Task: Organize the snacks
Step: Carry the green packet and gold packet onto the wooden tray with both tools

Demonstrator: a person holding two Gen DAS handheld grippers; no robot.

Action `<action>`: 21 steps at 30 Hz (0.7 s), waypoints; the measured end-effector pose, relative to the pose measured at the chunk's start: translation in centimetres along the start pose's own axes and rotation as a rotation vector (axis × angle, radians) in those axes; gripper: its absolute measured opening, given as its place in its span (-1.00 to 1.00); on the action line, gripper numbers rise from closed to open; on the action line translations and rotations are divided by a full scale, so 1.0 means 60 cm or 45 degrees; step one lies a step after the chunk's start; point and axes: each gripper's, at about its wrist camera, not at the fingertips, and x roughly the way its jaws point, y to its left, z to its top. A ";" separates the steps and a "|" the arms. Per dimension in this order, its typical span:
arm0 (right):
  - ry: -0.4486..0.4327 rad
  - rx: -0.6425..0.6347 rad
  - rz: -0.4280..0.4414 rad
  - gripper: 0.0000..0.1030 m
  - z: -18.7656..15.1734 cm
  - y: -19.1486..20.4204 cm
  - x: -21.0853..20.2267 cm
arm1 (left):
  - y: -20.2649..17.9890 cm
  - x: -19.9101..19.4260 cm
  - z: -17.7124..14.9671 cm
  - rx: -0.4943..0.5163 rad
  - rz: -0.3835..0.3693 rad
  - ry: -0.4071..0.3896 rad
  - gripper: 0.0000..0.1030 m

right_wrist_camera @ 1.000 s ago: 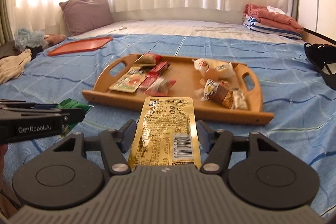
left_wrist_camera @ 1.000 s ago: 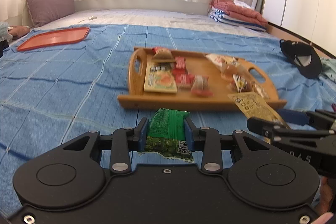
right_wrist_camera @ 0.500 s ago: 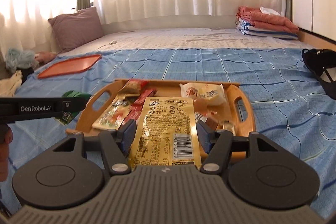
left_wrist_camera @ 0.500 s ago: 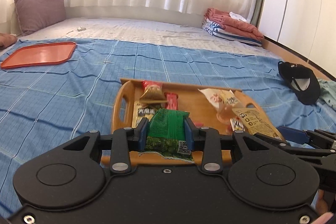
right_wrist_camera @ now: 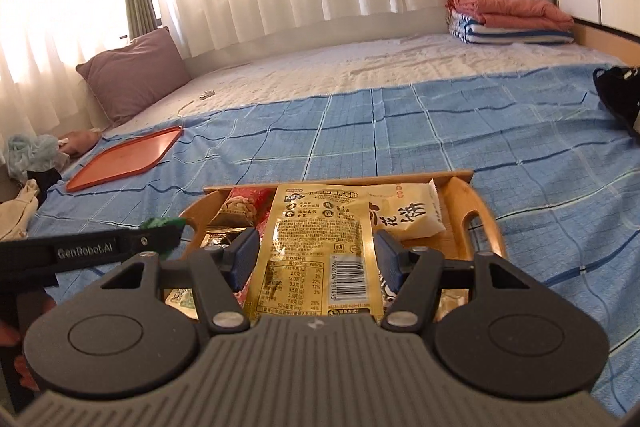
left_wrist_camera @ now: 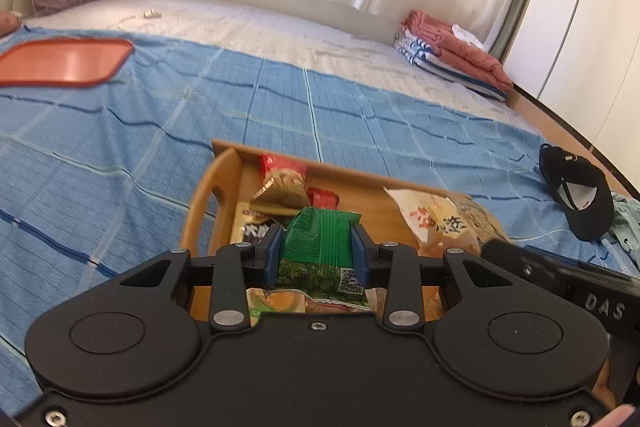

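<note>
Both grippers have advanced over the wooden tray (left_wrist_camera: 208, 195), packets still gripped.

You see two trays, one wooden tray (right_wrist_camera: 486, 215) and one orange tray (right_wrist_camera: 124, 159), two grippers (left_wrist_camera: 316, 247) (right_wrist_camera: 316, 259), one pillow (right_wrist_camera: 132, 75), one cap (left_wrist_camera: 576, 193), and perhaps seven snack packets.

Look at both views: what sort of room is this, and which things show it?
Most likely a bedroom: a wide bed under a blue cover, a pillow by the curtained window, and folded bedding in the far corner.
</note>
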 end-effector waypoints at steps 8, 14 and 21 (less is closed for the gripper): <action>0.054 0.004 -0.007 0.26 -0.012 0.000 0.055 | -0.015 0.041 -0.036 0.097 0.025 0.040 -0.34; 0.087 -0.025 -0.011 0.26 -0.032 0.008 0.081 | -0.016 0.058 -0.056 0.102 0.026 0.061 -0.34; 0.103 -0.062 -0.014 0.27 -0.048 0.009 0.097 | -0.018 0.065 -0.065 0.164 0.039 0.051 -0.34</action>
